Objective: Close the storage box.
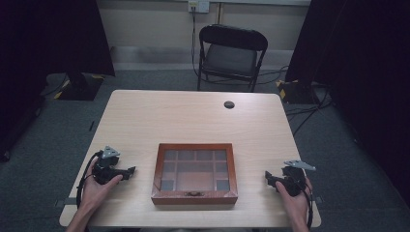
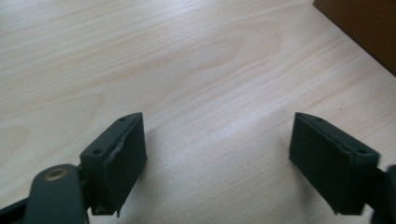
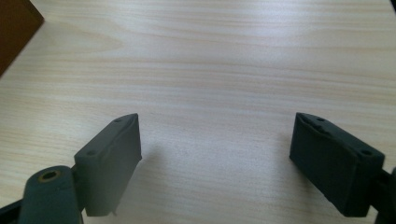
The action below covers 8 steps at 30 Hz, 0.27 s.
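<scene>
The brown wooden glass-lidded compartment box (image 1: 194, 173) lies closed and untouched, flanked by left gripper (image 1: 129, 171) and right gripper (image 1: 267, 178), both spread wide, nothing held

In the high view the wooden box (image 1: 194, 194) has a glass lid, and whatever lies in its compartments is too dim to tell. Its small front clasp (image 1: 194, 194) is too small to make out. In the left gripper view the box (image 2: 369, 25) is cut off at the far right corner; in the right gripper view it (image 3: 14, 28) is cut off at the far left.
</scene>
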### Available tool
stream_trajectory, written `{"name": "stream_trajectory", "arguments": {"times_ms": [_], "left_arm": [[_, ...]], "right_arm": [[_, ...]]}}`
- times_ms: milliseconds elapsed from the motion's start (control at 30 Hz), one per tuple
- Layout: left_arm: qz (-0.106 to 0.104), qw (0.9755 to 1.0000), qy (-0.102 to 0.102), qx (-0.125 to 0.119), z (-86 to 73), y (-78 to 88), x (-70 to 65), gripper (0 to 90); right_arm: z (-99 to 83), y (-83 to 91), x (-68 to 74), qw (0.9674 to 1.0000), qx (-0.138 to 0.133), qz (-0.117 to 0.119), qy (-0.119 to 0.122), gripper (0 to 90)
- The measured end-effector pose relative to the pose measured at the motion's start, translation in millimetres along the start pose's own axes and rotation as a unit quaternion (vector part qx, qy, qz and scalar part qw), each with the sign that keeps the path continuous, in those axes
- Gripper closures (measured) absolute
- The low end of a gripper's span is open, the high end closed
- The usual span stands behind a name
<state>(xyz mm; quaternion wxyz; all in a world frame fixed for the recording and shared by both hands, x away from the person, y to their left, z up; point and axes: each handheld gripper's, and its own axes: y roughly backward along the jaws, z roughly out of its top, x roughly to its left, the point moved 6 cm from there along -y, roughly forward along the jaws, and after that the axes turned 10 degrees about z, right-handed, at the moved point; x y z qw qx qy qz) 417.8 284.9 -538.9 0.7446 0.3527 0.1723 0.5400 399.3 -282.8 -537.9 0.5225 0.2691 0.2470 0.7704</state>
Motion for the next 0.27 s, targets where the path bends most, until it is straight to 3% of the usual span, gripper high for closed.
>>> {"name": "stream_trajectory", "arguments": {"times_ms": [67, 100, 133, 267], "left_arm": [[0.003, 1.0, 0.002, -0.008, -0.7, -1.1, -0.3, 15.0], [0.002, 0.9996, 0.014, -0.024, -0.9, -2.9, -1.7, 14.1], [0.004, 0.9994, 0.011, -0.032, -1.5, -4.2, -0.7, 12.5], [0.004, 0.9994, 0.015, -0.032, -1.0, -4.8, -1.4, 11.4]], "right_arm": [[-1.6, -2.4, 1.6, 0.9997, 0.0, -0.015, 0.018, 14.2], [-1.6, -2.4, 1.6, 0.9997, -0.001, -0.015, 0.017, 14.1], [-1.5, -2.5, 1.5, 0.9998, -0.001, -0.015, 0.017, 13.9], [-1.5, -2.6, 1.4, 0.9997, 0.0, -0.016, 0.017, 13.5]]}}
